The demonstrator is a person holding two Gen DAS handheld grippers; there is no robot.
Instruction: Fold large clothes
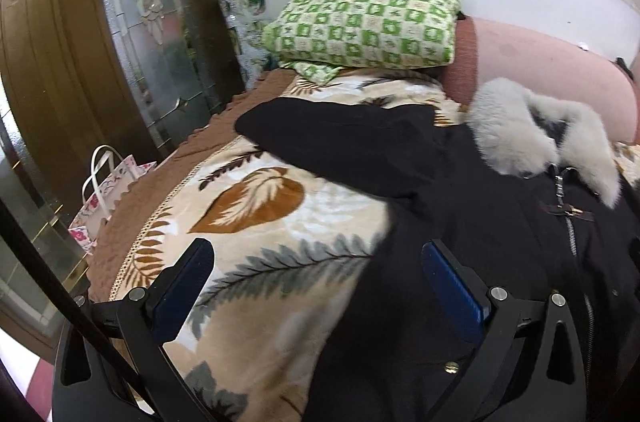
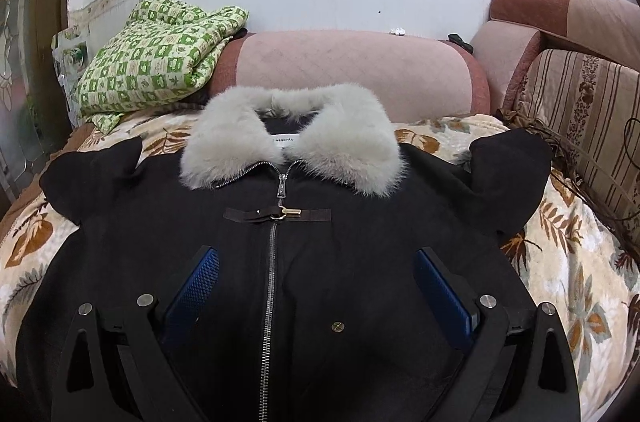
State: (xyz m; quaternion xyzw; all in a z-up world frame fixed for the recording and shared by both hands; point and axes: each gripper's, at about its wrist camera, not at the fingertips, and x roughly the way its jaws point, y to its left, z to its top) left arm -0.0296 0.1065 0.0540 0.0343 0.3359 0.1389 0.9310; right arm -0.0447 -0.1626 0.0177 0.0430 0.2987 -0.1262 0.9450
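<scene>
A black coat (image 2: 328, 262) with a pale grey fur collar (image 2: 288, 142) lies front-up and zipped on a leaf-patterned blanket (image 2: 568, 262). Both sleeves stick out sideways. In the left wrist view the coat (image 1: 460, 222) fills the right half, its left sleeve (image 1: 320, 134) stretched across the blanket (image 1: 260, 262). My left gripper (image 1: 320, 258) hovers open over the coat's left edge, nothing between its blue pads (image 1: 452, 286). My right gripper (image 2: 316, 266) hangs open above the coat's chest, straddling the zip (image 2: 272, 262).
A folded green checked quilt (image 2: 156, 62) rests at the back left against a pink sofa back (image 2: 360, 70). A striped cushion (image 2: 588, 110) lines the right side. A brown door with glass (image 1: 152, 22) and a floral paper bag (image 1: 104, 194) stand left of the bed.
</scene>
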